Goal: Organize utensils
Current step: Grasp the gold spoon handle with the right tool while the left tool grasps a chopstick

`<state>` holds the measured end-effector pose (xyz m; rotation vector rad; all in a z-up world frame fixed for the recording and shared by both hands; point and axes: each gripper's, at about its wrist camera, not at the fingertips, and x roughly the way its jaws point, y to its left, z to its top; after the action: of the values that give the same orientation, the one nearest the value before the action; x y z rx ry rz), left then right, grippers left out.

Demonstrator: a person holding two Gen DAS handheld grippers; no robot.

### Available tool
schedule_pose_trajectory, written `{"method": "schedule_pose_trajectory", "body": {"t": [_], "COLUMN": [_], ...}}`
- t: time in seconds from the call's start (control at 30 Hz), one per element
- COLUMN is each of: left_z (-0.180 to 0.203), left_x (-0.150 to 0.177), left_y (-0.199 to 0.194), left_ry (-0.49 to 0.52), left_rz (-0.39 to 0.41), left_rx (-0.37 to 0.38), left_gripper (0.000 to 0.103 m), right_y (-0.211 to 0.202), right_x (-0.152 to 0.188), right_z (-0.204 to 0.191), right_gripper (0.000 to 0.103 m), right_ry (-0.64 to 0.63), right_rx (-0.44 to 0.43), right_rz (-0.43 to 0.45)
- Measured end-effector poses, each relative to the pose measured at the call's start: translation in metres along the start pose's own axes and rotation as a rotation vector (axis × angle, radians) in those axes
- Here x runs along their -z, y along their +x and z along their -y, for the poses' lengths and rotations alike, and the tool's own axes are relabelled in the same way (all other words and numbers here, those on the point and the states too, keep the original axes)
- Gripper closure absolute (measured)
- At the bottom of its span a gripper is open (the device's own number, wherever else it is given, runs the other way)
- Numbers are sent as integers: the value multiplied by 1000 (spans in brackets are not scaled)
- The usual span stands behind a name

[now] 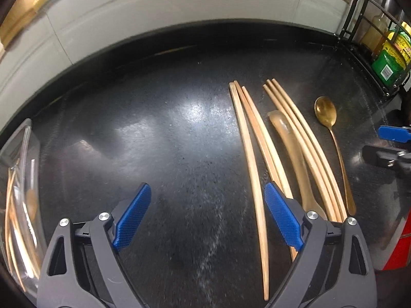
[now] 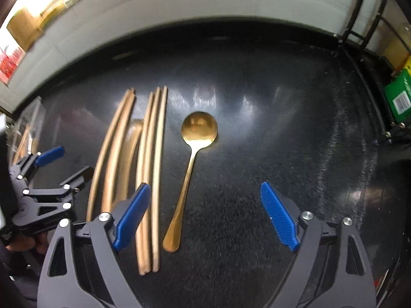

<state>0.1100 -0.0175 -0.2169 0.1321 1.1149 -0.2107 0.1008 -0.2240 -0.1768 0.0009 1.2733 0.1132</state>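
Note:
Several wooden chopsticks (image 1: 250, 159) lie in two bundles on the black counter, with a translucent amber spoon (image 1: 292, 151) between them and a gold metal spoon (image 1: 325, 114) to their right. My left gripper (image 1: 207, 214) is open and empty, low over the counter just left of the chopsticks. In the right wrist view the chopsticks (image 2: 154, 169) and gold spoon (image 2: 199, 128) lie ahead. My right gripper (image 2: 205, 214) is open and empty above the spoon's handle. The left gripper (image 2: 66, 161) shows at the left there, the right gripper (image 1: 385, 143) at the right edge of the left view.
A clear glass container (image 1: 19, 179) holding a few utensils stands at the far left. A black wire rack (image 1: 370, 33) with bottles and a green package (image 1: 388, 64) stands at the back right. A grey wall backs the counter (image 1: 154, 118). A red object (image 1: 398, 246) lies at the right.

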Motion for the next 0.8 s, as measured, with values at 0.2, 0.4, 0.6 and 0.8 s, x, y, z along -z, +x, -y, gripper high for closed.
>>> {"method": "schedule_pose_trajectory", "body": {"t": [0.2,0.4,0.6,0.8], "left_z": [4,17,32,32], "left_x": [0,0,-7,-15], "left_y": [14,11,12,16], "left_ry": [52,96,128,92], "left_rz": [29,76,79,46], "left_rx": [-2,15,33,55], "left_gripper": [20,47,93,97], "right_y": [29,38,36,32], "right_x": [-7,-8,-5,-6], "right_z": [-2,-3,-6,-19], "right_gripper": [32,33,45,96], "right_ry": [-3,-15,-9,-33], "right_rx": [51,77,71,52], "right_rz": [-21,-3,-3,-4]}}
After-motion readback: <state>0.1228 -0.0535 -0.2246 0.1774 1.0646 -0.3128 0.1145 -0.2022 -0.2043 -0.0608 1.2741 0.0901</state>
